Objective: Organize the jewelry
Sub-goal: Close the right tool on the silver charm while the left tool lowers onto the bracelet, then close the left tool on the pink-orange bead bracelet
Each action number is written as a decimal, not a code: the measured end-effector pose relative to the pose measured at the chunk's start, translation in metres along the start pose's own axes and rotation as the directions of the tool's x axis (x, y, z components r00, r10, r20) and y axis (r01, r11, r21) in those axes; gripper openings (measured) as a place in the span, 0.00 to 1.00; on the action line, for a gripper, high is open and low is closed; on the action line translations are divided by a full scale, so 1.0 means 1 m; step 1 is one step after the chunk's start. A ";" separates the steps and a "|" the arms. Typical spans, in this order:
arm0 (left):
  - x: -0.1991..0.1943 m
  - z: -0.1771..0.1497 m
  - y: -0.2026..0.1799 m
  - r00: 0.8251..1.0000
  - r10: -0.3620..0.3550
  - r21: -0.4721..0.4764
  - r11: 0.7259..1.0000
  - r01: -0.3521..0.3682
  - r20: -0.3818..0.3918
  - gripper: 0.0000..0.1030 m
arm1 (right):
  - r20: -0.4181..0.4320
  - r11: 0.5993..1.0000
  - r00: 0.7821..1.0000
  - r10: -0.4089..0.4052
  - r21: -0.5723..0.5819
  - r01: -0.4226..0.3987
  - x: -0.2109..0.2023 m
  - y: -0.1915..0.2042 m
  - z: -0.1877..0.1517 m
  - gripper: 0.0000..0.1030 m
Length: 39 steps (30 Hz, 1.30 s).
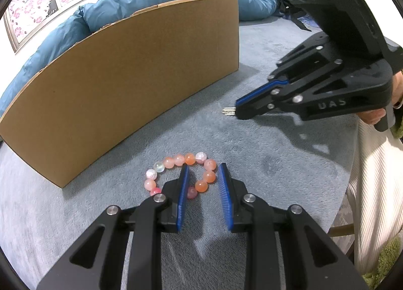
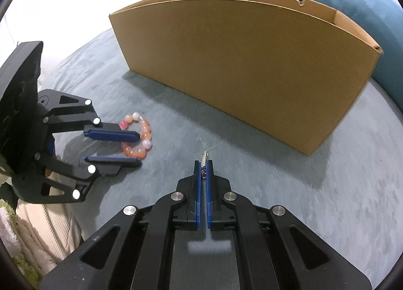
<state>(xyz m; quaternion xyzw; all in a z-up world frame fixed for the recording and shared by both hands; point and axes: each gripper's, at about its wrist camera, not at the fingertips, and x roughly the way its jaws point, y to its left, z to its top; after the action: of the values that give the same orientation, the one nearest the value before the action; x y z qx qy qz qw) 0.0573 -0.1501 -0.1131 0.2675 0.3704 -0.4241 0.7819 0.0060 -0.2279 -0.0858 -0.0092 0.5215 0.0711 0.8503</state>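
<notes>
A small silver chain piece [image 2: 204, 161] is pinched in the closed right gripper [image 2: 203, 164], its long side in line with the fingers and its tip poking out toward the cardboard box [image 2: 239, 68]. Only the left view shows the hand [image 1: 377, 113] holding that gripper, over the grey blanket [image 1: 264, 151]. The left gripper [image 1: 202, 170] is partly open around one side of the pink bead bracelet [image 1: 176, 164] lying flat on the blanket; its pads do not squeeze it.

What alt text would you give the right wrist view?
The right tool is shut on a small silver chain above grey carpet. At left, the left tool straddles a pink bead bracelet; a cardboard box stands behind.
</notes>
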 end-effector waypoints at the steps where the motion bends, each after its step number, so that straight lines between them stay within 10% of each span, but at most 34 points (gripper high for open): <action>1: 0.000 0.000 0.000 1.000 0.000 0.000 1.000 0.000 0.000 0.22 | 0.001 1.000 1.000 -0.001 0.006 0.000 -0.002 -0.001 -0.002 0.02; 39: 0.022 0.024 0.002 0.995 -0.019 -0.028 0.999 0.016 -0.099 0.21 | 0.070 0.995 0.997 -0.044 0.092 0.038 0.002 0.003 -0.016 0.03</action>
<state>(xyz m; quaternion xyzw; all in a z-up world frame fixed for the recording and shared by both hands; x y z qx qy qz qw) 0.0752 -0.1771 -0.1165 0.2742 0.4169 -0.4120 0.7624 -0.0079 -0.2259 -0.0954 0.0215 0.4930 0.0301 0.8692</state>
